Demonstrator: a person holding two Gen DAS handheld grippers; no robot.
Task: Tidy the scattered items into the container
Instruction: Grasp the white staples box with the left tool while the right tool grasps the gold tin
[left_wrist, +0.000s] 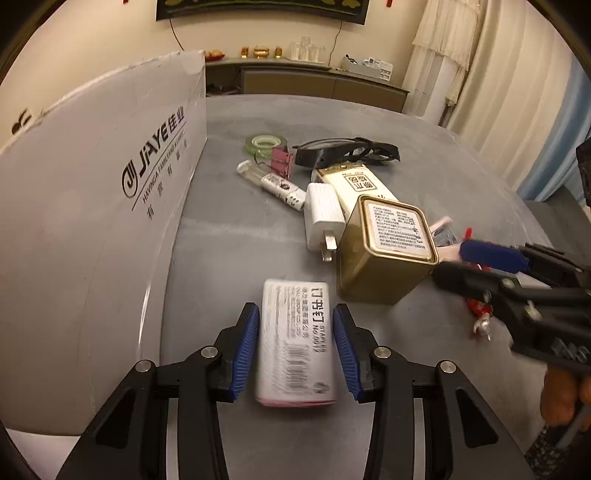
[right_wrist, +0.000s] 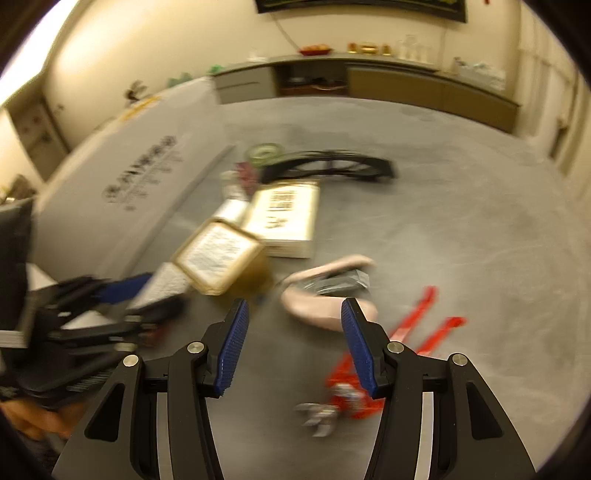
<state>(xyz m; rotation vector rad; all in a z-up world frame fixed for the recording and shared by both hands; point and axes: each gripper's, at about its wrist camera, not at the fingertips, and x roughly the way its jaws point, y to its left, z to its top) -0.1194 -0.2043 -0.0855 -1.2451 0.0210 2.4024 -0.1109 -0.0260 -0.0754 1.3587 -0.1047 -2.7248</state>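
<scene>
My left gripper (left_wrist: 295, 309) is shut on a white staples box (left_wrist: 297, 343), its blue pads pressed against both long sides; the box is blurred. The white cardboard container (left_wrist: 110, 184) stands just left of it. My right gripper (right_wrist: 294, 302) is open with nothing between its fingers, hovering above the grey table (right_wrist: 461, 221) in front of a pink stapler (right_wrist: 325, 295) and red pliers (right_wrist: 410, 332). A gold tin (left_wrist: 384, 251), a white charger (left_wrist: 323, 218) and a cream box (left_wrist: 358, 188) lie in a cluster. The right gripper (left_wrist: 448, 260) reaches in beside the tin.
Farther back lie a green tape roll (left_wrist: 266, 142), a pink binder clip (left_wrist: 282, 160), a white tube (left_wrist: 273, 182) and black glasses (left_wrist: 351, 151). A sideboard (left_wrist: 314, 81) runs along the far wall. A hand (left_wrist: 561, 395) holds the right gripper's handle.
</scene>
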